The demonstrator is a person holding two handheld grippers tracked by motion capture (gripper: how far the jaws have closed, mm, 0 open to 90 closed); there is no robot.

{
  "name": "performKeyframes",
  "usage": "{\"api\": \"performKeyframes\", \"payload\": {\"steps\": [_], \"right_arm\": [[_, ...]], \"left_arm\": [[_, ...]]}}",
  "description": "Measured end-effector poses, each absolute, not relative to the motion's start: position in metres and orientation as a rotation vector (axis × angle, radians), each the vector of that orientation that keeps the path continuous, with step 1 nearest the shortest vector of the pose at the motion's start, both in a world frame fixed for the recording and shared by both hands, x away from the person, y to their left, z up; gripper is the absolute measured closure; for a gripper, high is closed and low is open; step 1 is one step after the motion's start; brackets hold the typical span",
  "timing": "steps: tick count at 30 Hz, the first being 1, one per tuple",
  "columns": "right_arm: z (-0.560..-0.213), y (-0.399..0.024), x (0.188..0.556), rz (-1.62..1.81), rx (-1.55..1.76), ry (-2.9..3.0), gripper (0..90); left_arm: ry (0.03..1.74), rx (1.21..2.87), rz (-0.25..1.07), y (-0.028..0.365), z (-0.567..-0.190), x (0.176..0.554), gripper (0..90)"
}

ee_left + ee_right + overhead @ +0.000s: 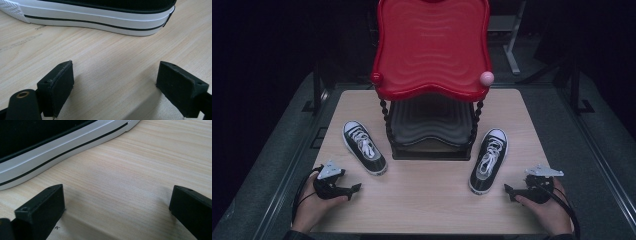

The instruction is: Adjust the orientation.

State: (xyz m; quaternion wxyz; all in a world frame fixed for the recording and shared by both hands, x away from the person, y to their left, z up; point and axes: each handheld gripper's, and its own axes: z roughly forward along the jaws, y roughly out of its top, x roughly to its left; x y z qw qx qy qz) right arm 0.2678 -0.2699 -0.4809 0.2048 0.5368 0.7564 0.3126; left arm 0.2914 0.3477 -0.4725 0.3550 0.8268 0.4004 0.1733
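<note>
Two black canvas sneakers with white soles and laces lie on the wooden table [422, 200]. The left sneaker [364, 146] is left of a two-tier rack, the right sneaker [489, 160] to its right. My left gripper [353, 189] rests on the table near the front left, open, its jaws wide apart with bare wood between them; the left sneaker's sole [100, 20] lies just ahead. My right gripper [509, 192] rests at the front right, open too, with the right sneaker's sole [57, 152] ahead at its left.
A rack stands at the table's middle back, with a red wavy top shelf [432, 50] and a black lower shelf [432, 125]. A pink ball [487, 78] caps one corner post. Dark floor surrounds the table.
</note>
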Motion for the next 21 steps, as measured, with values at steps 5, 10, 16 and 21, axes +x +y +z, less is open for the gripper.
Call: {"api": "performKeyframes", "payload": {"steps": [5, 10, 16, 21], "right_arm": [[-0.481, -0.270, 0.268, 0.871, 1.497, 2.109, 0.0], [-0.481, -0.270, 0.268, 0.871, 1.497, 2.109, 0.0], [-0.481, -0.270, 0.268, 0.872, 1.497, 2.109, 0.0], [-0.481, -0.270, 0.268, 0.871, 1.497, 2.109, 0.0]], "left_arm": [[1.039, 2.134, 0.449, 0.348, -0.472, 0.292, 14.3], [1.050, 2.129, 0.452, 0.348, -0.470, 0.290, 22.0], [1.121, 2.146, 0.404, 0.350, -0.456, 0.292, 47.8], [1.159, 2.139, 0.391, 0.353, -0.443, 0.300, 70.6]]}}
